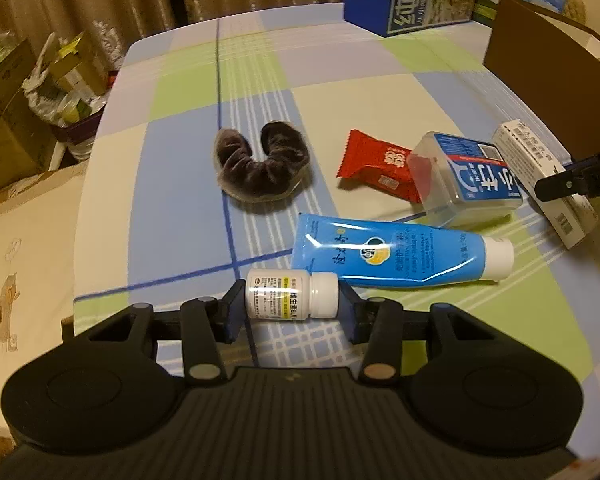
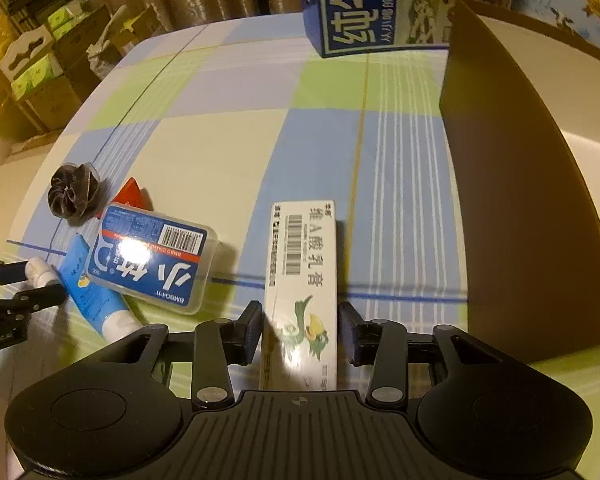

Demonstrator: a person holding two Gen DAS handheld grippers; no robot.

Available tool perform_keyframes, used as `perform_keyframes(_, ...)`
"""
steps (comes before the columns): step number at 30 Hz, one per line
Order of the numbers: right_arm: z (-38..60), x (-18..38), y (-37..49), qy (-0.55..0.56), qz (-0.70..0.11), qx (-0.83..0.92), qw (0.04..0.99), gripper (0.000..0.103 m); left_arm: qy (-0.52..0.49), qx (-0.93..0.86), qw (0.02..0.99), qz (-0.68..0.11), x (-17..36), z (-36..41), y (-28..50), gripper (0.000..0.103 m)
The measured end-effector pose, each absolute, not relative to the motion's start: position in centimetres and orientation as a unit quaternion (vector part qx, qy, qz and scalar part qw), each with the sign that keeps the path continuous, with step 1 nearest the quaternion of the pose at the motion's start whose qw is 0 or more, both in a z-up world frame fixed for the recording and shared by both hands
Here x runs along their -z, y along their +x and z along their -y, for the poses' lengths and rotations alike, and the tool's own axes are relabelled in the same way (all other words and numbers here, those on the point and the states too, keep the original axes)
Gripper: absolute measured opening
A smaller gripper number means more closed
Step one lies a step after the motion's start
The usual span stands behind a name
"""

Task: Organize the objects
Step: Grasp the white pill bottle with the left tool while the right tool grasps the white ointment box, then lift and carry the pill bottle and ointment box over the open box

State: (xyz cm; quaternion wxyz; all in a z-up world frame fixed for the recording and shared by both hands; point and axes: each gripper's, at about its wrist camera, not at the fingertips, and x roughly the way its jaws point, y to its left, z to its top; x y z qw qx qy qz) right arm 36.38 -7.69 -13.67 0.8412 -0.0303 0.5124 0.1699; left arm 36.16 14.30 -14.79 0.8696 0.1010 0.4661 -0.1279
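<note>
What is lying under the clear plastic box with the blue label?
The clear plastic box rests partly on the blue tube and overlaps the red snack packet. What lies under the box's middle is hidden.

- White pill bottle (image 1: 291, 295): small, white cap, printed label; on its side, crosswise between the left tongs' (image 1: 292, 307) pads.
- Blue tube (image 1: 400, 254): white cap, lying flat just beyond the bottle.
- Clear plastic case (image 1: 464, 178): blue label, resting partly on the red snack packet (image 1: 376, 166).
- Dark scrunchie (image 1: 262, 166): curled in a U, apart on the tabletop (image 1: 340, 68).
- White ointment carton (image 2: 302, 280): long, barcode and duck print, flat, between the right tongs' (image 2: 300, 330) pads.
</note>
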Motion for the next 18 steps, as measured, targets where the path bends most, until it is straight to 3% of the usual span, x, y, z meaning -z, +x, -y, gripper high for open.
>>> perform_keyframes(18,7.8,14.5,34.6,-0.047,-0.506,-0.191,0.84,0.035,0.053,0.069,0.861,-0.501,12.7,-15.1,32.6,0.041)
